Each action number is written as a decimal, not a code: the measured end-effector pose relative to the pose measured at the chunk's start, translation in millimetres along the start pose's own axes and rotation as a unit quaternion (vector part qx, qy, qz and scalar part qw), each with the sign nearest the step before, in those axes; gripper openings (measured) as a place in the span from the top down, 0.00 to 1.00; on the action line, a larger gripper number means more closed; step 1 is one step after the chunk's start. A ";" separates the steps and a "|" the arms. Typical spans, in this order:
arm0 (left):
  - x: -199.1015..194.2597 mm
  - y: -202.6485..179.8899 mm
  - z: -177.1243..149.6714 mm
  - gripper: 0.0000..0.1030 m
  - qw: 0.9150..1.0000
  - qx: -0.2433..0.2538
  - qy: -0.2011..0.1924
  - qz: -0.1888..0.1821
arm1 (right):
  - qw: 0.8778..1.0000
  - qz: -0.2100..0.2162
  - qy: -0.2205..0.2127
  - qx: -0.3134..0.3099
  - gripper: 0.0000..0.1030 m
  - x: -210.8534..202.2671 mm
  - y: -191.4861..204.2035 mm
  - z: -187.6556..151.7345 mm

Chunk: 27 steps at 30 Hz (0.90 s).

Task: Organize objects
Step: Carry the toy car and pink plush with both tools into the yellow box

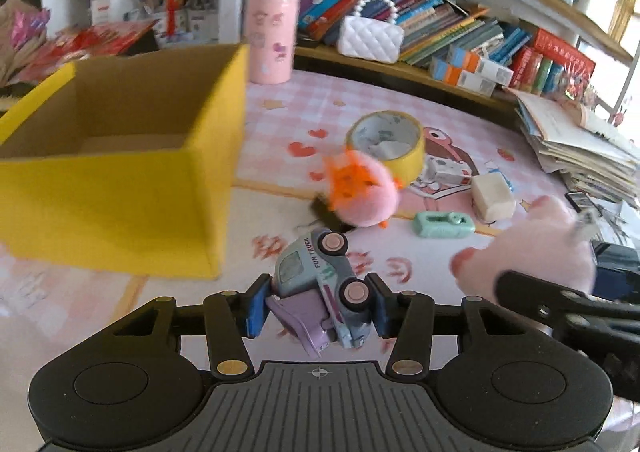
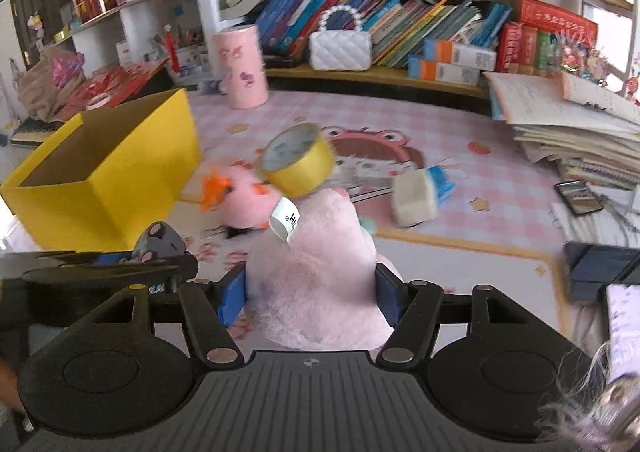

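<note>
**Two toys held beside the open box**

Yellow box stands open on the tabletop. Right gripper clamps a fluffy pink plush; left gripper pinches a tilted, grey-and-lilac toy truck, which may slip because the grip is askew.

Left claw clamped on a toy truck, blue pads pressing its sides, the truck tilted with wheels turned up and to the right. Ahead on the pink patterned desk: open yellow box at left, pink plush with orange tuft touching a yellow tape roll, mint-green item, white block. At right, another black claw finger against a pale pink plush; bookshelf behind.
</note>
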<state>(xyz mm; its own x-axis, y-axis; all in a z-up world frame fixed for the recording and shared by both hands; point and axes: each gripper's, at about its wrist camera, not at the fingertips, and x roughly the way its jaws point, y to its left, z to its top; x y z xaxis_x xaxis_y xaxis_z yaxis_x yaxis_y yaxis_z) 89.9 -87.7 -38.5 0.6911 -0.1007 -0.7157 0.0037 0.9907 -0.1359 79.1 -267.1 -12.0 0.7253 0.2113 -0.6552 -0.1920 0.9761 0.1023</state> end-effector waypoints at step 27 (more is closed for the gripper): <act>-118.7 207.1 -38.2 0.54 0.997 -0.047 -0.057 0.032 | 0.997 0.071 0.017 -0.038 0.40 -16.0 240.8 -43.2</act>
<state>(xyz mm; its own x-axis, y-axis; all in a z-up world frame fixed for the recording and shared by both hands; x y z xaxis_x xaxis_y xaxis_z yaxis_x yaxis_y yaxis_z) -19.0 126.0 -7.8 0.7655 -0.0210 -0.6430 -0.1078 0.9811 -0.1604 -7.3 -37.7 -9.3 0.6650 0.3444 -0.6626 -0.3422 0.9292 0.1396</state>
